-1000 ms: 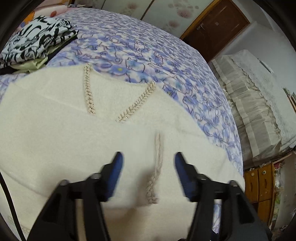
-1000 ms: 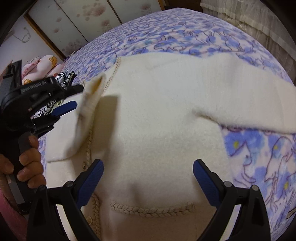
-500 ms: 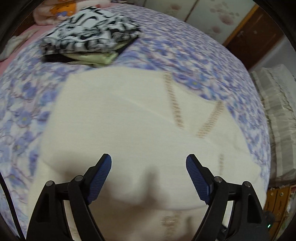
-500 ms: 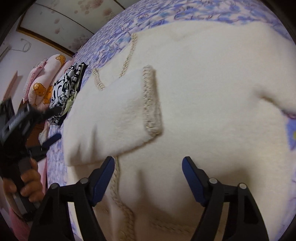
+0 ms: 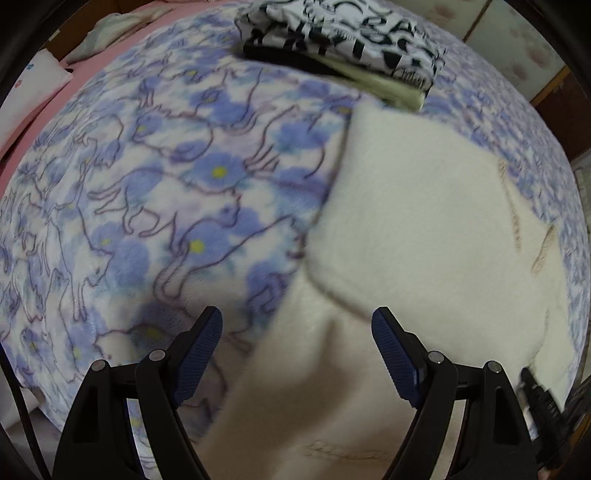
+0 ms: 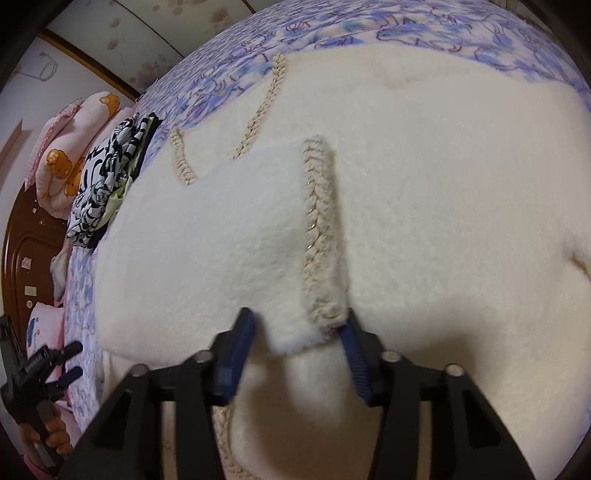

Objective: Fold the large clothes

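Note:
A cream fleece jacket (image 5: pixel 424 229) with braided trim lies flat on the blue floral blanket (image 5: pixel 147 192). My left gripper (image 5: pixel 297 350) hangs open over the jacket's left edge, where fleece meets blanket, and nothing is pinched in it. In the right wrist view one sleeve (image 6: pixel 221 229) lies folded across the jacket's (image 6: pixel 443 192) front, ending in a braided cuff (image 6: pixel 319 236). My right gripper (image 6: pixel 295 343) is closing, and the cuff's near corner sits between its jaws. The right pad touches the braid and a thin gap remains at the left pad. A hand holds the left gripper (image 6: pixel 62 365) at the lower left.
A stack of folded clothes, topped by a black-and-white patterned one (image 5: pixel 343 33), sits on the blanket just beyond the jacket's far corner. Pink bear-print pillows (image 6: pixel 66 155) and a dark wooden headboard (image 6: pixel 22 258) lie behind it. A pink sheet (image 5: pixel 85 62) borders the blanket.
My left gripper swept left across the jacket to its edge and its jaws widened. The sleeve now lies folded over the front. My right gripper dropped to the cuff and its jaws narrowed around it.

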Available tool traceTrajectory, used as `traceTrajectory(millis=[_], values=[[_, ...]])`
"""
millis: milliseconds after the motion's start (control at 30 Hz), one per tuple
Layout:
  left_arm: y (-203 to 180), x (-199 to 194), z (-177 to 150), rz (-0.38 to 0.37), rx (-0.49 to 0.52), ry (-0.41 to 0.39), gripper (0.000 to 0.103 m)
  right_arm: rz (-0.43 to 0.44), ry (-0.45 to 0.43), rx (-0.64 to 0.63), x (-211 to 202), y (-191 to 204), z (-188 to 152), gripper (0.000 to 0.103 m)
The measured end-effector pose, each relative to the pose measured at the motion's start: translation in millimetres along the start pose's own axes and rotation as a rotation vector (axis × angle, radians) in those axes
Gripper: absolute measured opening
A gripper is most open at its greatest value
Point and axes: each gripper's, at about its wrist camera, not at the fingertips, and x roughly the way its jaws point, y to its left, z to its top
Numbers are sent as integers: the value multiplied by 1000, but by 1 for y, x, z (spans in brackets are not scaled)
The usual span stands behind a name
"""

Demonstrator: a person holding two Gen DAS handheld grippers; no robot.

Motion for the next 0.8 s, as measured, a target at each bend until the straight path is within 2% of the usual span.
traceTrajectory(millis=[33,67,167,367,533,667,800], values=[[0,7,-1,18,15,10,82,-14,-7,-5,-1,0,1,20],[-1,12,-2,31,30,18,82,-22,-14,-7,-2,-2,3,17],[-4,25,1,61,64,15,82,5,-33,13,-8,-5,8,16],[-13,42,10,48,120,-15,82,-52,-98,-106,-28,16,17,15],[-22,49,21,31,145,-57,75,-54,-134,-127,-47,26,23,15],[-33,52,25,52,202,-76,73,-89,-128,-139,-46,27,20,15],[-38,54,27,42,201,-64,72,-131,-100,-108,-35,19,10,14]])
